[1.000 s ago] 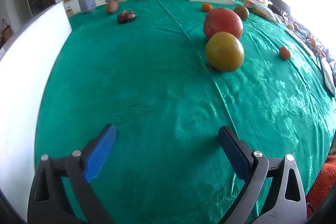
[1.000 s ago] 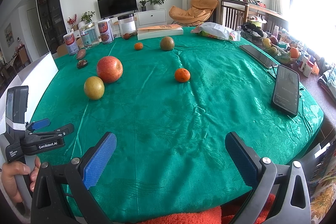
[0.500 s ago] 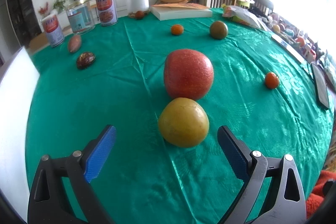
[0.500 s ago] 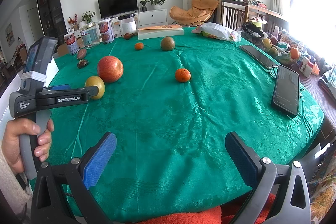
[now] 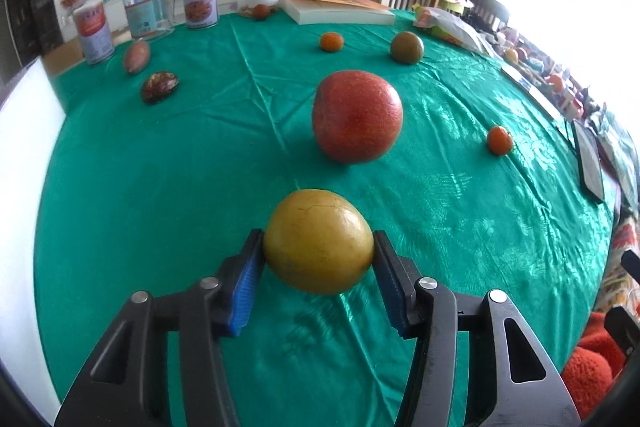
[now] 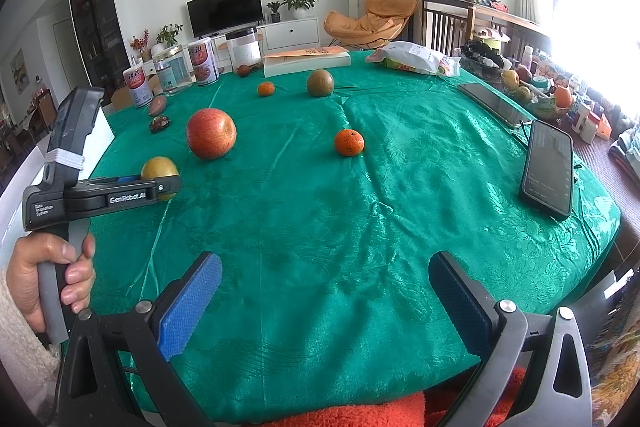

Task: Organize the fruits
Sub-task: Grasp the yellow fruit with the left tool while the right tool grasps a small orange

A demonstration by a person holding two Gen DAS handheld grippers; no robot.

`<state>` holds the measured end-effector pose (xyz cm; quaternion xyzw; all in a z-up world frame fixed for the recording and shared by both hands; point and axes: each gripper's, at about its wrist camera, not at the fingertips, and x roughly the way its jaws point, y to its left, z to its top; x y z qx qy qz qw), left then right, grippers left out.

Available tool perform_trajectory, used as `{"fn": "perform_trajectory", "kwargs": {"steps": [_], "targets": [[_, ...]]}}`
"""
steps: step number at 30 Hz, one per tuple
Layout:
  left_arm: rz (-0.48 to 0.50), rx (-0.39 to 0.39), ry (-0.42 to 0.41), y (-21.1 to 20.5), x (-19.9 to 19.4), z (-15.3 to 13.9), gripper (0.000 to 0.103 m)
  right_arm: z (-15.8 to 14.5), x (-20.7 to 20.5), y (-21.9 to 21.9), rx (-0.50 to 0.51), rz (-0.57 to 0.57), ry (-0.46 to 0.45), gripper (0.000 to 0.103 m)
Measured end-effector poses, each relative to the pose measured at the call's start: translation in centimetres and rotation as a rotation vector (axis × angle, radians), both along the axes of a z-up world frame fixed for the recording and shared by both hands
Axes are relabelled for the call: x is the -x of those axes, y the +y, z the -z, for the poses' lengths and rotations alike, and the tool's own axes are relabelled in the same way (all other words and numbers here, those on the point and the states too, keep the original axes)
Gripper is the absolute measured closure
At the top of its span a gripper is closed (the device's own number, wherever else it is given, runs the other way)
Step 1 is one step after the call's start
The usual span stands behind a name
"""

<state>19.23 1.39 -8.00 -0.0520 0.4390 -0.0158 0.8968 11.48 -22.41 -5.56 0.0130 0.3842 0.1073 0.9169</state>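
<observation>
My left gripper [image 5: 318, 247] is shut on a yellow fruit [image 5: 318, 241] that rests on the green tablecloth [image 5: 160, 167]; both blue pads touch its sides. The same gripper [image 6: 160, 187] and yellow fruit [image 6: 159, 169] show at the left of the right wrist view. A big red fruit [image 5: 357, 121] lies just beyond it. Small oranges [image 5: 499, 140] [image 5: 331, 41], a green-brown fruit [image 5: 406, 47], a dark fruit [image 5: 159, 87] and a reddish oval fruit [image 5: 136, 56] lie farther off. My right gripper [image 6: 324, 291] is open and empty over the table's near edge.
Cans and jars [image 5: 199, 1] and a white book [image 5: 340, 13] stand at the far edge. A white box [image 5: 20, 155] sits at the left. Two phones [image 6: 548, 167] [image 6: 494, 103] lie at the right. A snack bag [image 6: 412, 61] lies at the back right.
My left gripper moved forward over the table to the yellow fruit and shut on it. My right gripper has not moved.
</observation>
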Motion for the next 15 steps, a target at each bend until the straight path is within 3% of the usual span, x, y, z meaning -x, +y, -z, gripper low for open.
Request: {"fn": "perform_trajectory", "kwargs": {"steps": [2, 4, 6, 9, 11, 15], "targets": [[-0.019, 0.019, -0.009, 0.9, 1.4, -0.7, 0.048, 0.1, -0.6, -1.4, -0.127, -0.025, 0.031, 0.0], [-0.036, 0.037, -0.017, 1.8, 2.7, -1.4, 0.048, 0.2, -2.7, -4.0, -0.323, -0.019, 0.066, 0.0], [-0.046, 0.044, -0.021, 2.3, 3.5, -1.7, 0.048, 0.0, -5.9, -6.1, -0.398, 0.059, 0.079, 0.0], [-0.042, 0.053, -0.012, 2.4, 4.0, -1.8, 0.048, 0.3, -12.1, -5.8, -0.321, 0.066, 0.124, 0.001], [-0.043, 0.061, -0.005, 2.3, 4.3, -1.7, 0.048, 0.6, -15.1, -4.6, -0.315, 0.011, 0.125, 0.012], [-0.05, 0.087, 0.006, 2.6, 5.2, -1.7, 0.048, 2.4, -18.9, -0.8, -0.175, -0.05, 0.18, 0.023]]}}
